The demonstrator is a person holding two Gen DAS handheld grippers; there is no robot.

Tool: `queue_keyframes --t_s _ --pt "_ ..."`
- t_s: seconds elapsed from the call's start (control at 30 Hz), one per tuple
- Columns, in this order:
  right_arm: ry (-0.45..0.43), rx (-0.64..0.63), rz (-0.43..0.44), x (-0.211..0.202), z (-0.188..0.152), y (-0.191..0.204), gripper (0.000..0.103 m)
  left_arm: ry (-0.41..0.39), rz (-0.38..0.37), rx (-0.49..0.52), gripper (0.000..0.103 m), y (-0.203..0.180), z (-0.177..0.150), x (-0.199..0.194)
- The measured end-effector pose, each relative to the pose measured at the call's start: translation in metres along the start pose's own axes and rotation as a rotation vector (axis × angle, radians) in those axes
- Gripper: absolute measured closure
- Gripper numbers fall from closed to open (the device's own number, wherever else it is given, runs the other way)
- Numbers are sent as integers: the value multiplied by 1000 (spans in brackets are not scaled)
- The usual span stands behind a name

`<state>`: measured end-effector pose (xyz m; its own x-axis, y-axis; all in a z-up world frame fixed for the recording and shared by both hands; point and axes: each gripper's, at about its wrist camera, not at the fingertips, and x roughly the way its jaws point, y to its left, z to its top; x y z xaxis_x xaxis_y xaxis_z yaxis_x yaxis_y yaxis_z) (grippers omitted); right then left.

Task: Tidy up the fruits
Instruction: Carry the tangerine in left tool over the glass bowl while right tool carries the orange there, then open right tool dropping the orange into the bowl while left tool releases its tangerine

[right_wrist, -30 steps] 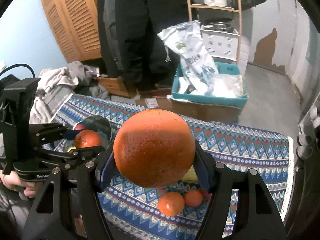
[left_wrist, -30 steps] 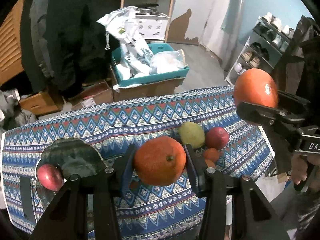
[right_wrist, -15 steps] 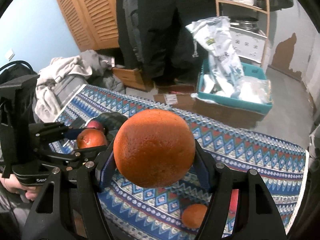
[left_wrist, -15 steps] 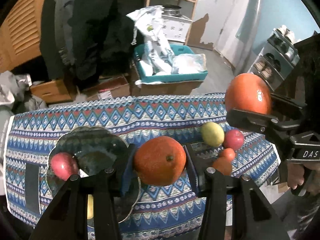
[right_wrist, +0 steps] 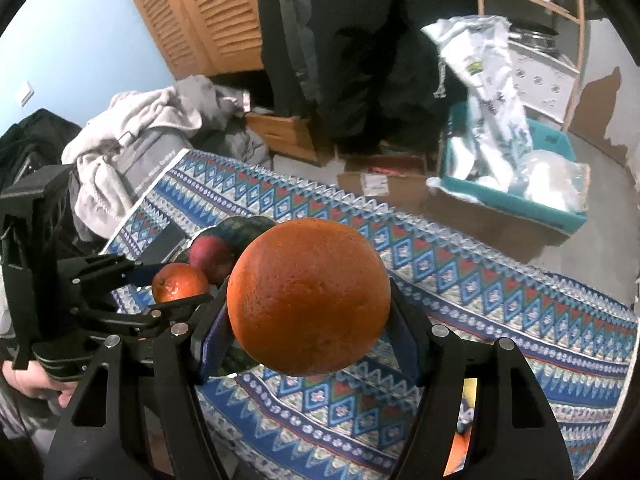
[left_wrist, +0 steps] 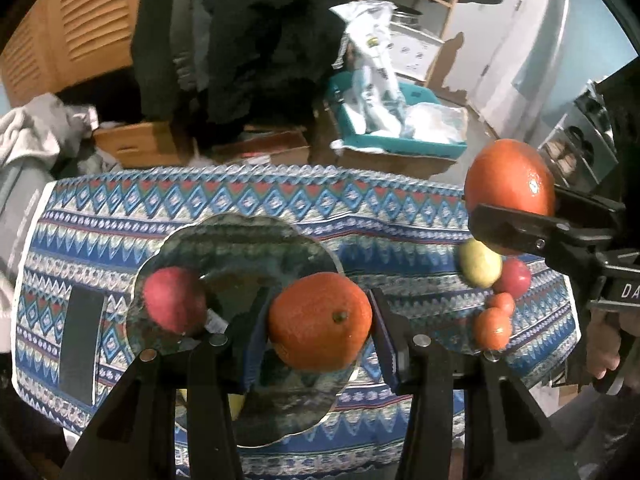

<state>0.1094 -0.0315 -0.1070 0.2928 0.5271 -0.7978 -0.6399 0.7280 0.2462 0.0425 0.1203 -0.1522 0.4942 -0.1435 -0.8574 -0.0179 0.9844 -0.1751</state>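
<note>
1. My left hand-held gripper [left_wrist: 320,330] is clamped on a smaller orange [left_wrist: 319,322]; its fingers [left_wrist: 380,330] press the round, pebbled fruit from both sides, and the stem dimple faces the camera, a little to the right.
2. That orange hangs over the near right part of a dark, scallop-rimmed plate [left_wrist: 240,236] with a glossy, mottled green face.
3. A red apple [left_wrist: 174,300], smooth and roundish, lies on the plate's left side.
4. My right hand-held gripper [right_wrist: 308,308] is clamped on a larger orange [right_wrist: 308,298], nearly spherical with coarse pitted peel, held above the surface [right_wrist: 500,292].
5. From the left wrist view, this gripper reaches in level from the right, with the person's fingers wrapped on its handle.
6. Below it, a yellow-green fruit [left_wrist: 479,262], a red apple at the right [left_wrist: 516,278] and two small tangerines [left_wrist: 494,326] cluster together on the surface.
7. The surface wears a woven cloth of blue, red and white zigzags and diamonds.
</note>
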Motion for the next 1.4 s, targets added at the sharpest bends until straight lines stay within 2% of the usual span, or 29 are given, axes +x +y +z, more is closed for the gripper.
queue_keyframes --t_s 0.33,0.67,1.0,1.4 --pt "74 -28 27 59 7 25 34 38 57 -26 55 31 -12 27" --pt "171 -30 43 107 -2 36 34 105 56 -75 55 58 -24 56" --pt "241 -18 47 138 -8 36 34 131 74 -100 55 71 -27 72" --pt "285 -17 45 156 -12 36 34 187 65 -131 55 80 -33 92"
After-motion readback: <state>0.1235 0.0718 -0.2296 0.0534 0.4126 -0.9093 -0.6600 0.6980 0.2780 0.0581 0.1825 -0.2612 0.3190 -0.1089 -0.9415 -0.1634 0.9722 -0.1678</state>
